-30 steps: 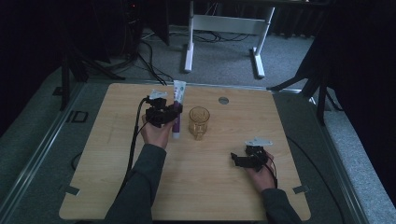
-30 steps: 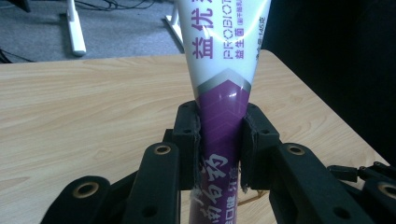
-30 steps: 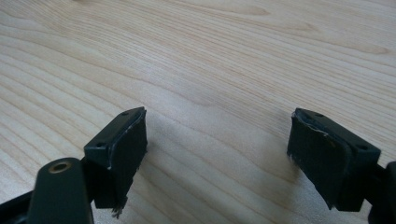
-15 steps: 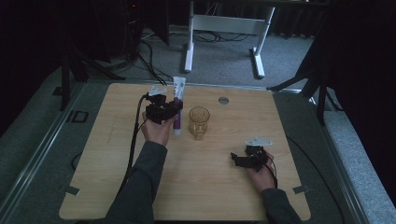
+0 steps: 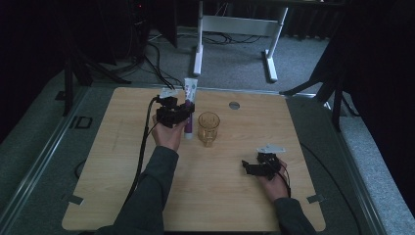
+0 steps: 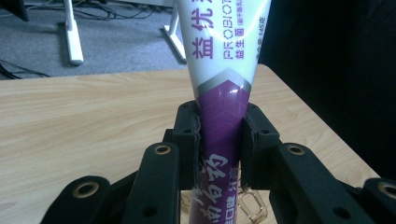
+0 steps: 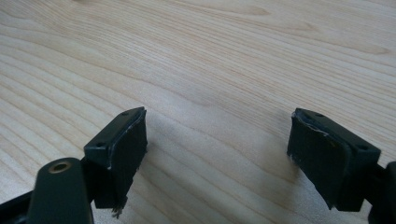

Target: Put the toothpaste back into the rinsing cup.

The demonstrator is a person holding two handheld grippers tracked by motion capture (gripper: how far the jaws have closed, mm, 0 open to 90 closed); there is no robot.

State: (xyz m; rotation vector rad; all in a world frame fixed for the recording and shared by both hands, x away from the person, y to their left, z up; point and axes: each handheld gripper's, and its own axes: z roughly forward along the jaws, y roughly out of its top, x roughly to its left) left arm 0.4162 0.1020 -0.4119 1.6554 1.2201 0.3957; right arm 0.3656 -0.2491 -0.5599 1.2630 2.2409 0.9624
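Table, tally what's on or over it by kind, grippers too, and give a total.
Grippers: 2, left gripper and right gripper
Tubes: 1, tube, in the left gripper
Glasses: 1, glass, beside the tube
Total: 4

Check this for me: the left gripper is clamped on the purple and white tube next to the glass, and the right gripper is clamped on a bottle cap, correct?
Not quite. The left gripper is indeed shut on the purple and white tube beside the glass, but the right gripper holds nothing: the right gripper view shows its jaws open with bare wooden table between them.
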